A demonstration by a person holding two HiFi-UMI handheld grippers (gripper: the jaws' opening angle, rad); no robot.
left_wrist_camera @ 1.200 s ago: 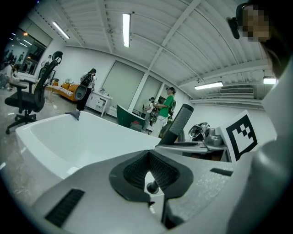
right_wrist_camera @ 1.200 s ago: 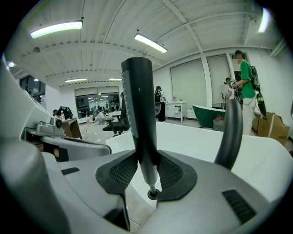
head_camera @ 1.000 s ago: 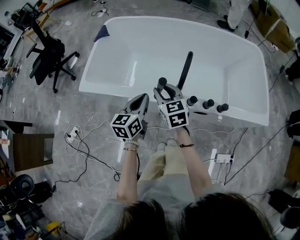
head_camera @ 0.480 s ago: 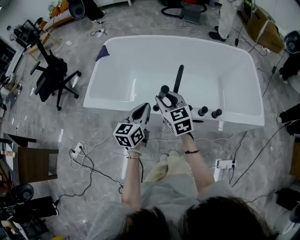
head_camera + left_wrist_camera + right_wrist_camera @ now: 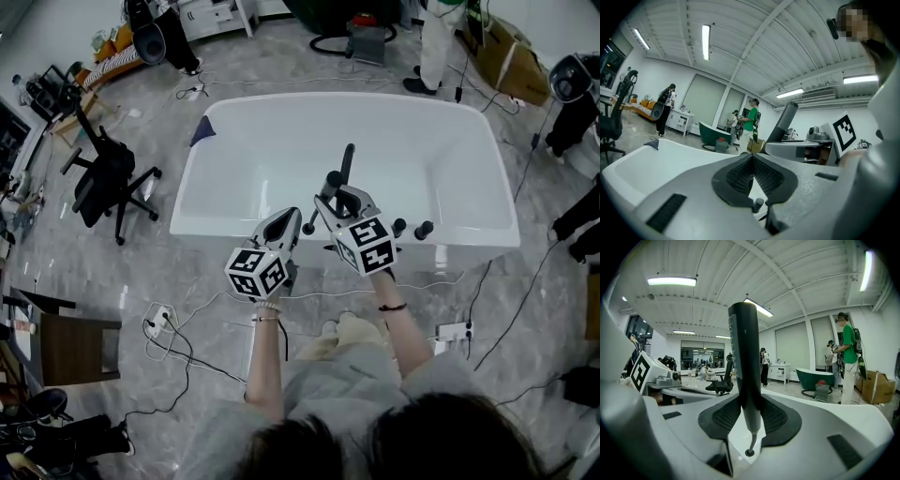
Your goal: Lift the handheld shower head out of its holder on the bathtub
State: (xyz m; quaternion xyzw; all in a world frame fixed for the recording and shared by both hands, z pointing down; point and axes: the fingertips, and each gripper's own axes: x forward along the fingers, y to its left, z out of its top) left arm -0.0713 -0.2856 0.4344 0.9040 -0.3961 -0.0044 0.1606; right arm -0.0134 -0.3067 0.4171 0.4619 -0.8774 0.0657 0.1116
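Observation:
The black handheld shower head (image 5: 347, 164) stands upright above the near rim of the white bathtub (image 5: 225, 112). My right gripper (image 5: 330, 187) is shut on its handle. In the right gripper view the shower head (image 5: 744, 357) rises between the pads, and its thin hose runs down into the round holder hole (image 5: 749, 452) in the tub rim. My left gripper (image 5: 286, 220) hovers just left of it, shut and holding nothing. In the left gripper view the tips (image 5: 752, 157) meet, and the shower head (image 5: 785, 123) leans at the right.
Black knobs (image 5: 411, 228) sit on the tub rim right of my right gripper. A blue cloth (image 5: 203, 131) lies on the far left corner. An office chair (image 5: 108, 173) stands left, cables (image 5: 169, 328) and a power strip (image 5: 452, 330) lie on the floor, and people (image 5: 436, 37) stand beyond the tub.
Both grippers have risen. The shower head came up with the right gripper, away from the tub rim. The left gripper stayed shut beside it.

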